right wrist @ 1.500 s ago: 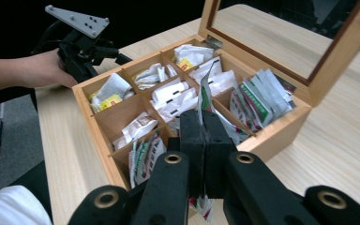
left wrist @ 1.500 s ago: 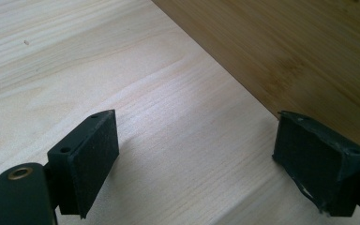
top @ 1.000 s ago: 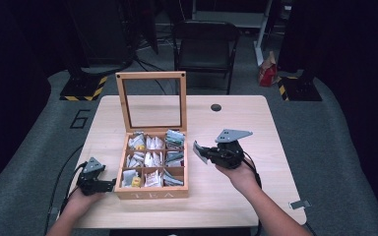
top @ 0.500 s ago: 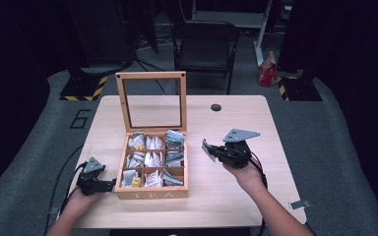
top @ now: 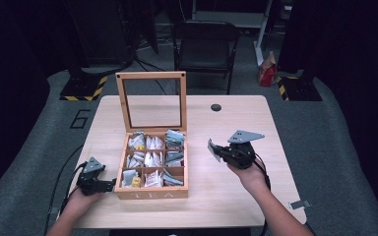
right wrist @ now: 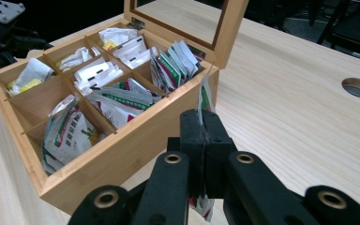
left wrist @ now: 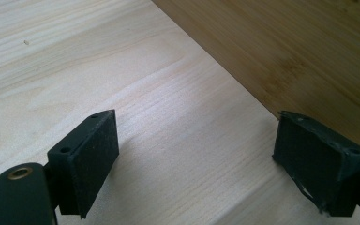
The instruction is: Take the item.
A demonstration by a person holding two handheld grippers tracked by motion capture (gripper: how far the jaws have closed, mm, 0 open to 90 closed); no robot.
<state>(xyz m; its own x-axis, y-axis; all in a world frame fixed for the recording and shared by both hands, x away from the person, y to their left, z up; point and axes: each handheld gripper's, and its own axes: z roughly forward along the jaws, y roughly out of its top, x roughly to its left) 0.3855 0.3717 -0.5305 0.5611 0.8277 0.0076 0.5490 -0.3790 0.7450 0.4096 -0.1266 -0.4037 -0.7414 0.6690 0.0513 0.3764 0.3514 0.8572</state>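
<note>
a wooden tea box (top: 151, 192) is sitting toward the front-left part of the light wooden table (top: 236, 196), its glass-paned lid (top: 151, 101) standing upright at the back edge of the box. the word "tea" is showing on its front wall. its nine compartments are holding tea sachets (right wrist: 70, 131) in white and green wrappers.

the right gripper (top: 215, 150) is hovering above the table to the right of the box, well apart from it, held in the person's right hand (top: 248, 174). its jaws are pressing together on a single tea sachet (right wrist: 205, 101), which is standing on edge between them, its top sticking up above the jaw tips and its bottom hanging out below them in the right gripper view.

the left gripper (top: 112, 184) is resting low by the front-left corner of the box, near the table's front edge, with the left hand (top: 78, 200) behind it. in the left gripper view its two black pads (left wrist: 96, 140) are standing wide apart with bare tabletop between them, and the box's side wall (left wrist: 304, 51) is running just beside the far pad.
</note>
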